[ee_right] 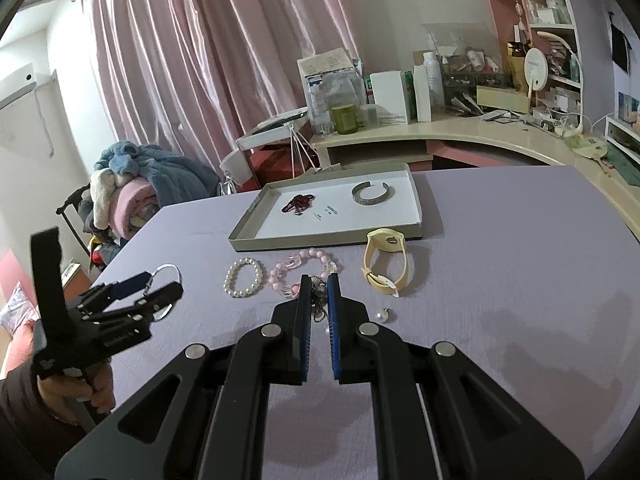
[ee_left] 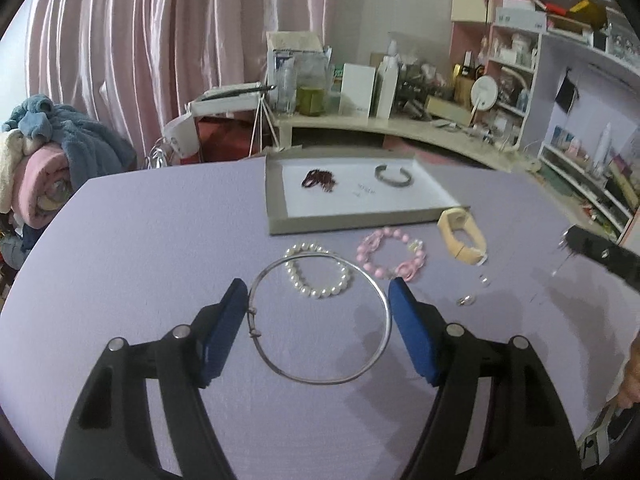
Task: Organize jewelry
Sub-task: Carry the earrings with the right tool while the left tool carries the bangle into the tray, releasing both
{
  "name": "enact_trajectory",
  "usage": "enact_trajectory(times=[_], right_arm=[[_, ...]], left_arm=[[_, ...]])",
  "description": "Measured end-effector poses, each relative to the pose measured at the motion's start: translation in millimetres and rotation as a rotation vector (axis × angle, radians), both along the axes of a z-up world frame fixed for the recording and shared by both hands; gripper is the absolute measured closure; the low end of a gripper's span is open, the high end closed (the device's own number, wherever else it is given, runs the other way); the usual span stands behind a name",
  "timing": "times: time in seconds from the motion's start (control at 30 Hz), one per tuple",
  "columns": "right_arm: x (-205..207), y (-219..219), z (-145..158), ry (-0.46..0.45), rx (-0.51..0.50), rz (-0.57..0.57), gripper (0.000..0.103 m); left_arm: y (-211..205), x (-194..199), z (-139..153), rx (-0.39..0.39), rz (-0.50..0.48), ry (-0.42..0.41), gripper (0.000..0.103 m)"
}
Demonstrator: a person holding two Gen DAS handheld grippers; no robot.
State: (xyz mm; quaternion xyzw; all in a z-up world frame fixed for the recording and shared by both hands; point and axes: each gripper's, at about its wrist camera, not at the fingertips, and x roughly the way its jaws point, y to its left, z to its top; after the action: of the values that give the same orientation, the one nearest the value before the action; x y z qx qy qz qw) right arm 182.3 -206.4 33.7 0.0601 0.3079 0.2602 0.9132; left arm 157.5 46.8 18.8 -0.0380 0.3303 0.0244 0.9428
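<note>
Left tongs gaping wide, straddling the silver hoop bangle lying on the surface; risking snagging the overlapping pearl bracelet. Right tongs pinching a small dark trinket, likely slipping. Crowding nearby: pink bead bracelet, tray beyond.

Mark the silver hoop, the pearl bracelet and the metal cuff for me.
silver hoop point(ee_left: 387, 300): left wrist view, on its right-hand rim.
pearl bracelet point(ee_right: 230, 274): right wrist view, on its left-side beads.
metal cuff point(ee_right: 372, 201): right wrist view, on its front band.
</note>
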Motion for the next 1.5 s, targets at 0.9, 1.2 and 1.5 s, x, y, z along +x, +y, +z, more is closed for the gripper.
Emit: enact_trajectory(times=[0.9, 1.2, 1.5], right_arm=[[186, 65, -6, 0.096, -0.026, -0.037, 0.095], [233, 71, -34, 0.188, -0.038, -0.062, 0.093], [229, 44, -37, 0.200, 0.021, -0.092, 0.055]], left_arm=[[24, 105, 33, -0.084, 0.013, -0.069, 0.031], [31, 165, 18, -0.097, 0.015, -0.033, 0.031], [31, 187, -3, -0.130, 0.015, 0.009, 0.031]])
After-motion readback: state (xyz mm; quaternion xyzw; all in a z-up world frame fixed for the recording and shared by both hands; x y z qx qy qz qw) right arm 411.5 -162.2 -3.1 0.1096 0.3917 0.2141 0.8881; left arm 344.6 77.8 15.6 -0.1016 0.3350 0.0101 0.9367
